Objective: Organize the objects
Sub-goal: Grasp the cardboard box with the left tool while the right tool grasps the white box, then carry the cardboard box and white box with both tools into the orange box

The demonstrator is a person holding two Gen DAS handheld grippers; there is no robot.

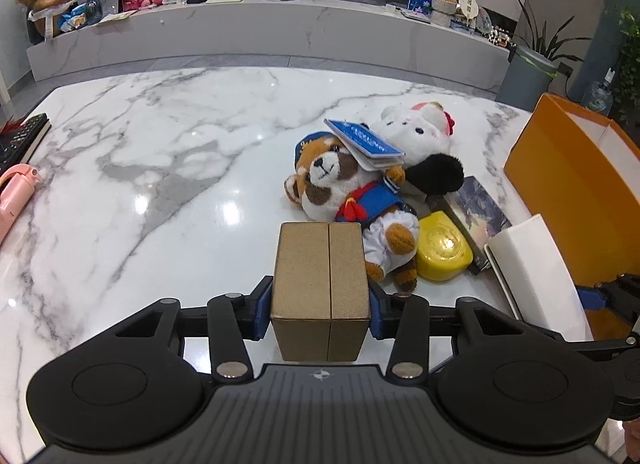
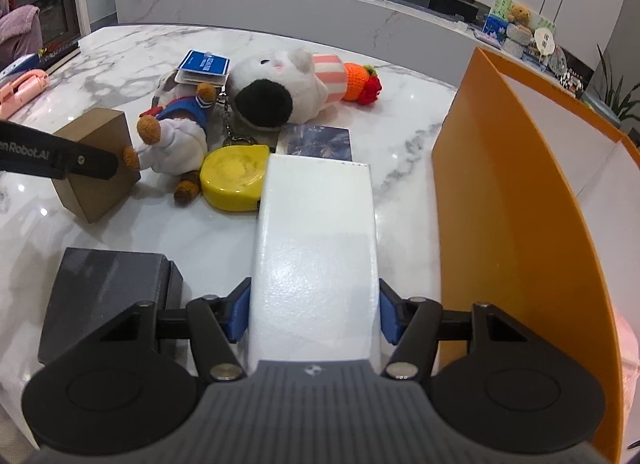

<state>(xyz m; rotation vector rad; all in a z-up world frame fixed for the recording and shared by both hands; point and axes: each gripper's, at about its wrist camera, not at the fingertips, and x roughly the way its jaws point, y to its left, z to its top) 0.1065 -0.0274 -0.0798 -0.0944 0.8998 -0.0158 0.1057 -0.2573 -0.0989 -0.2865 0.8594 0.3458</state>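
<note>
My left gripper (image 1: 320, 306) is shut on a small brown box (image 1: 320, 276), held just above the marble table in front of a raccoon plush (image 1: 344, 192). The brown box also shows in the right wrist view (image 2: 100, 168) with the left gripper's finger across it. My right gripper (image 2: 314, 310) is shut on a white box (image 2: 316, 240), next to the open orange box (image 2: 504, 192). In the left wrist view the white box (image 1: 528, 264) stands beside the orange box (image 1: 576, 188).
A white plush (image 2: 288, 80), a yellow round case (image 2: 232, 176), a dark card (image 2: 316, 140) and a blue booklet (image 2: 204, 64) lie in a pile mid-table. A dark grey box (image 2: 104, 288) sits at the near left. A pink object (image 1: 14, 192) and a remote (image 1: 24, 136) lie at the left edge.
</note>
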